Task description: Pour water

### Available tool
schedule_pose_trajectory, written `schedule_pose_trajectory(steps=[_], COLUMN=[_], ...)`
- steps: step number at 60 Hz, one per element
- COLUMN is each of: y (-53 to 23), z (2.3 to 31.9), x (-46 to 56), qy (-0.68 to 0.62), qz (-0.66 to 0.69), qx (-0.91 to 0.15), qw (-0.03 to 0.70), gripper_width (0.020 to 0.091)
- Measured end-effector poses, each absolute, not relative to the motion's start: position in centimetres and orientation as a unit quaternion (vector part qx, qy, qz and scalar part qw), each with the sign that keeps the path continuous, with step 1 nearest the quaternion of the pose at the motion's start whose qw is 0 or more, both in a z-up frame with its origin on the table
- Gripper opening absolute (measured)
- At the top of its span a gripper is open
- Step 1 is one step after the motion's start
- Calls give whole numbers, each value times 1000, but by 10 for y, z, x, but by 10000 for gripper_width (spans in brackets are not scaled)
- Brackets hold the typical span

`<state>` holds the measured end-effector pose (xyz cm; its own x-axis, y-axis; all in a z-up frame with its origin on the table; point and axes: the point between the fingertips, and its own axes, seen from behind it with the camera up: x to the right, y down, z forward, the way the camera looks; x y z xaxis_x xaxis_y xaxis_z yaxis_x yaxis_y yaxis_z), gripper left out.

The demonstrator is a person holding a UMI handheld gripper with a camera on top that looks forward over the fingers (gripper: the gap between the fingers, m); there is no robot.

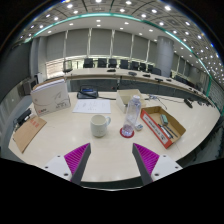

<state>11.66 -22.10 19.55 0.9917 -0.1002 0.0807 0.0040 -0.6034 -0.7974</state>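
Observation:
A white mug (99, 124) stands on the pale table (110, 145), well beyond my fingers and a little left of centre. To its right stands a clear plastic bottle (130, 114) on a small red-rimmed coaster (127, 131). My gripper (112, 160) is open, its two purple pads (77, 155) spread wide with only bare tabletop between them. Neither finger touches anything.
A white box (50, 96) sits at the back left, with a flat brown item (28, 133) near the left edge. An open cardboard box (164, 125) with small items lies to the right. Papers (92, 105) and office desks with chairs (120, 65) lie further back.

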Motion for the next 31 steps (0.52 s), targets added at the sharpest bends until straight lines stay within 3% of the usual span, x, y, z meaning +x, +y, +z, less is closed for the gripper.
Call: schedule_pose_trajectory(steps=[10, 31], y=[-271, -290], z=[205, 215], x=[71, 44], qy=[20, 2], qz=[-53, -50], qx=[-900, -899], qw=[433, 434], gripper_width=[857, 860])
